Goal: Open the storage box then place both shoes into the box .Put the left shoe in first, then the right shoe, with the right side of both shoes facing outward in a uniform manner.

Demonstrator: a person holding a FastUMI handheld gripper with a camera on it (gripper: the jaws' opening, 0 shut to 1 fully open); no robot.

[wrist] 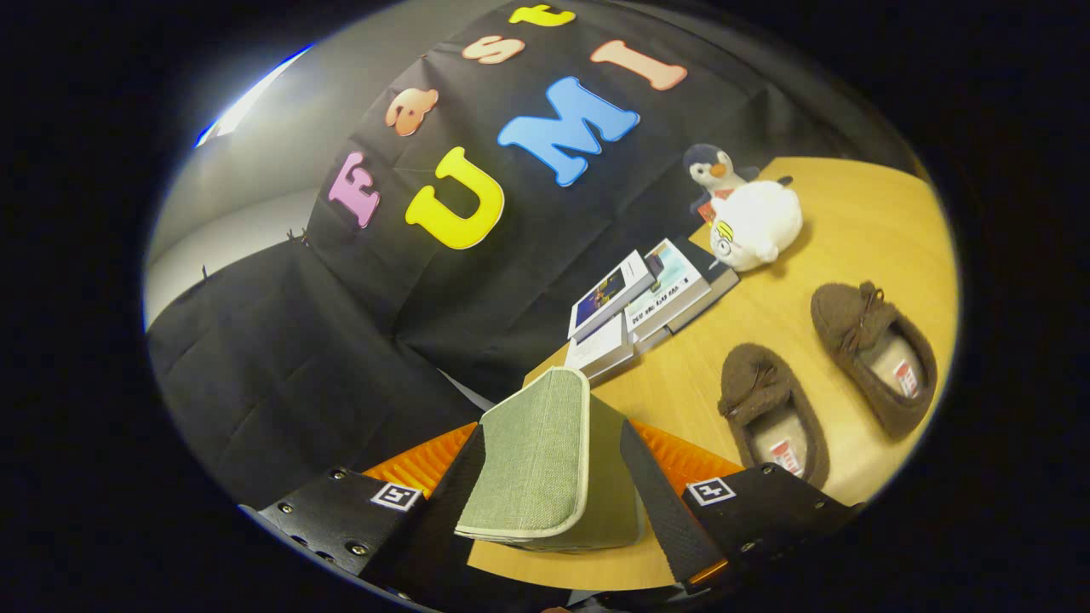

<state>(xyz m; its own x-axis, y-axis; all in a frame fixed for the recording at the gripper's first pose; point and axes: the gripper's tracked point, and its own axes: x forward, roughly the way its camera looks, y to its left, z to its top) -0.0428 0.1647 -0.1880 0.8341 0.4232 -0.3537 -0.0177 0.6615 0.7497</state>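
Claw closed on the storage box's fabric lid, shoes waiting on the tabletop

The claw point(558, 477) grips the green lid point(536, 451) of the storage box between both fingers, the flap raised and tilted, its long edge running away from the fingers. Two brown shoes lie beyond and to the right: the nearer shoe point(771, 409) just ahead of the right finger, the farther shoe point(873, 353) beside it (toes both toward the booth wall). Books point(643, 302) and plush toys point(754, 213) sit farther back on the tabletop point(851, 221)
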